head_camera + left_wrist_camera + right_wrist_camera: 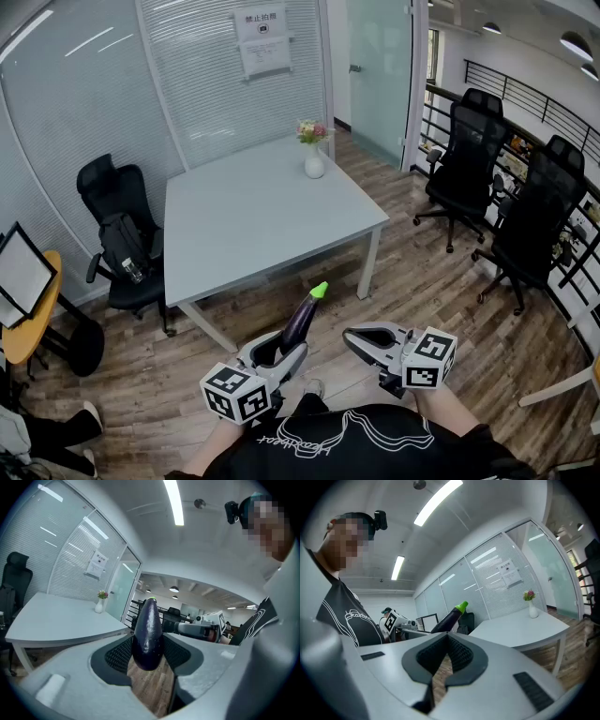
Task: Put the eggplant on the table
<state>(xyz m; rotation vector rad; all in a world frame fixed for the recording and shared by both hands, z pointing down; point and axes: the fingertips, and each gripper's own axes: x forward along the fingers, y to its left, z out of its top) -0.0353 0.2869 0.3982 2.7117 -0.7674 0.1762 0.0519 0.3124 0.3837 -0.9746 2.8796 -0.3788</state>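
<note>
Closest to the head camera, in front of the person's black shirt (337, 441), the left gripper (277, 351) is clamped on the eggplant (302, 319). Its ribbed pads (118, 654) press on both flanks of the blunt purple end, so the green stem tip projects forward and upward, free of the gripper body. This base-end hold appears chosen to let the free length reach the surface first when the load is lowered. Beside it, the right gripper (446, 641) has its jaws closed tip to tip on nothing and is held level, apparently kept clear as a spare. The task's thing is therefore in the air over the wood floor (441, 281), short of the near edge of the tabletop (262, 216) and well apart from it. The task is judged to be in its carrying phase, with placement not yet done. Farther off, a white vase of flowers (314, 161) stands near the far corner, leaving the broad near area bare for the set-down. Black office chairs (464, 150) flank the table, and glass partitions (84, 103) close the room behind.
</note>
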